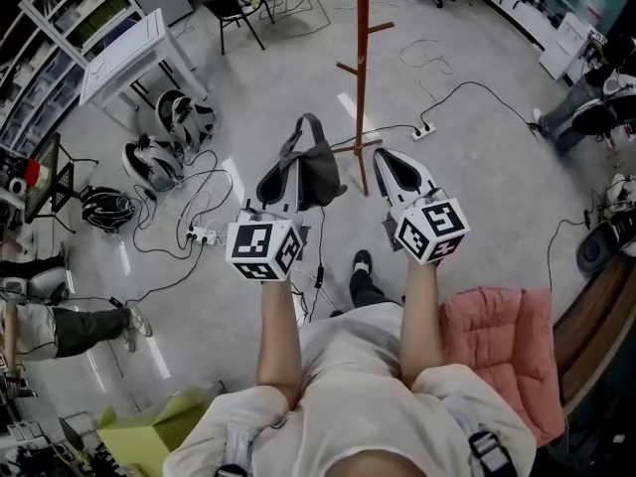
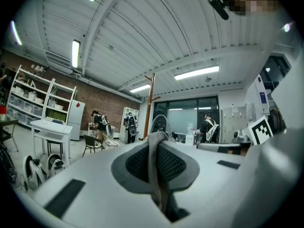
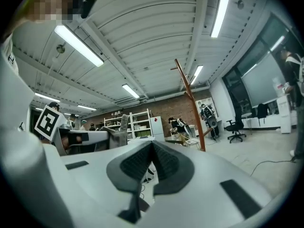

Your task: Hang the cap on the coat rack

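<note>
A dark grey cap [image 1: 316,170] hangs from my left gripper [image 1: 288,167], which is shut on it at chest height. In the left gripper view a strip of the cap's fabric [image 2: 154,161] is pinched between the pads of the left gripper [image 2: 155,144]. The brown wooden coat rack [image 1: 362,63] stands on the floor just ahead, slightly right of the cap, with short pegs on both sides. It shows as a coat rack [image 2: 150,101] beyond the cap and as a tilted coat rack [image 3: 190,109] in the right gripper view. My right gripper [image 1: 384,159] is shut and holds nothing; the right gripper [image 3: 152,148] has its pads together.
Cables and a power strip [image 1: 202,235] lie on the floor at left, near helmets [image 1: 185,115]. A white table [image 1: 127,50] and shelves [image 1: 60,18] stand far left, a black chair [image 1: 238,8] behind. A pink cushioned seat [image 1: 502,338] is at my right. A seated person's legs [image 1: 65,328] show left.
</note>
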A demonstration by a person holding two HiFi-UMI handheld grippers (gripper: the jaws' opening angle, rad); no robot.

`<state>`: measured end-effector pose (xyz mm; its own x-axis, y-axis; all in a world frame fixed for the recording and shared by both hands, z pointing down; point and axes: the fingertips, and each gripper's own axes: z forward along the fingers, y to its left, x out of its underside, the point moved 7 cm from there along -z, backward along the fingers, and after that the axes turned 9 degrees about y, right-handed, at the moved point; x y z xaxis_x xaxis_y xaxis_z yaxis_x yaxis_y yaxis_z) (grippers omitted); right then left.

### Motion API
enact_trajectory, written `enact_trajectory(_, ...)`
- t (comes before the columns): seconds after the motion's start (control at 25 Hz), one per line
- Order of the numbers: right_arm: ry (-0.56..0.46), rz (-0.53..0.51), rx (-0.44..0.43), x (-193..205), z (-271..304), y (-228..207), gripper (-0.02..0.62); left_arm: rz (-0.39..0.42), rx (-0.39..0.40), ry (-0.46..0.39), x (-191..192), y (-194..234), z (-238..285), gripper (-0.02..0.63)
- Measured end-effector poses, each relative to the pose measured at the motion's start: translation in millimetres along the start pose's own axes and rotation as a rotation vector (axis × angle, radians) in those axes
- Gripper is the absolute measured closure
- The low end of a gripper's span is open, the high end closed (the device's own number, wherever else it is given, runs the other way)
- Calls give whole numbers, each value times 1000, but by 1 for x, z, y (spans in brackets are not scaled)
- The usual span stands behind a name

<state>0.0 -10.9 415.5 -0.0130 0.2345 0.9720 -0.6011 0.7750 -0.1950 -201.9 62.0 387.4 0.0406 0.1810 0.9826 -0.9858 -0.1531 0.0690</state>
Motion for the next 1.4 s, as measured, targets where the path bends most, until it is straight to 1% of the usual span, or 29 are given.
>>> enact_trajectory(0.28,-16,-30,-34,-18,38,-37,591,15,5,-15,-12,8,55,588)
enact_trajectory(0.44,-29,-10,-29,-31,48,-66,591,21,16,-9,-22,7,83,588)
enact_trajectory(0.68,-48,4,-37,-38,65,-89,591,47,51,-3,-32,8,110,588)
enact_trajectory(0.92,-63,23,-31,-44,76,-122,591,64,46,-2,-40,4,138,588)
enact_trajectory(1.12,-51,19,-32,-50,86,-137,591,46,30,-12,-48,10,155,588)
enact_trajectory(1.28,-37,8,-26,-52,90,-146,591,23,20,-25,-48,11,162,588)
enact_trajectory(1.4,-34,9,-25,-52,92,-150,591,13,17,-20,-48,14,166,588)
